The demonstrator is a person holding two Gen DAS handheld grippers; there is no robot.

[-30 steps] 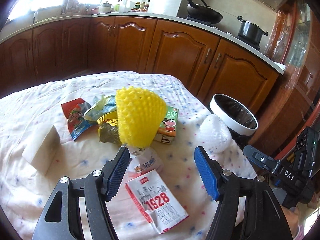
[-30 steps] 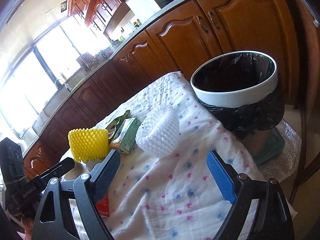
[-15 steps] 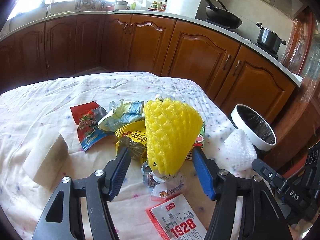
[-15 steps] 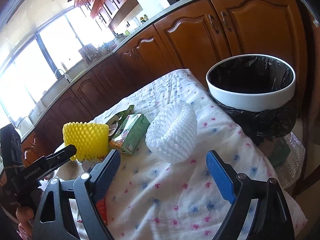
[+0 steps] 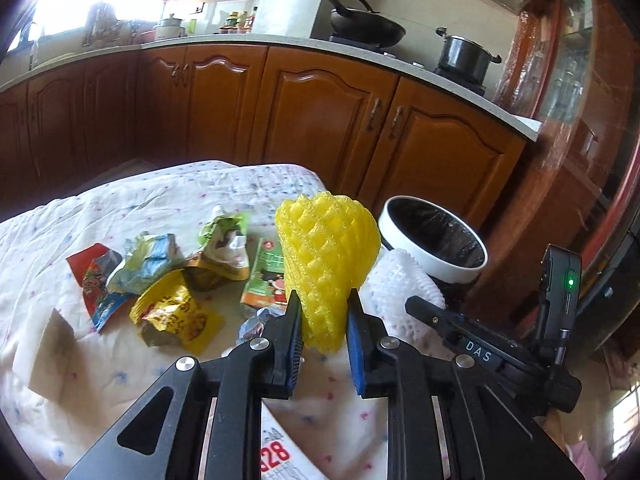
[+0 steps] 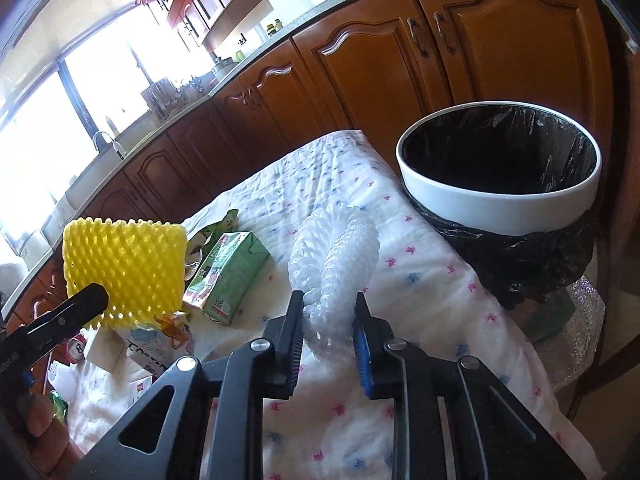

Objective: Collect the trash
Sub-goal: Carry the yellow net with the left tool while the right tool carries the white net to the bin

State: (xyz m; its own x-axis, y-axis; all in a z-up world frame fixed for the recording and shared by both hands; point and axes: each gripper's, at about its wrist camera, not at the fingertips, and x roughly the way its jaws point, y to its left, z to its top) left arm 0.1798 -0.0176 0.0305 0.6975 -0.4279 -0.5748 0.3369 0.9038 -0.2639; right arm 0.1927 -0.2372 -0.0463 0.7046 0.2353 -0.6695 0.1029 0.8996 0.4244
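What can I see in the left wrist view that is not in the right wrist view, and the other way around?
Only the left wrist view shows the red snack wrapper, the yellow snack bag, and the wok and pot on the counter.

Only the right wrist view shows the sink faucet under the window, and the right gripper closed on the white foam net.

Both show the yellow foam net held by the left gripper, the green juice carton and the trash bin.

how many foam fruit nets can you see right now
2. The yellow foam net is pinched in the left tool; the white foam net is pinched in the right tool. Others may be hidden.
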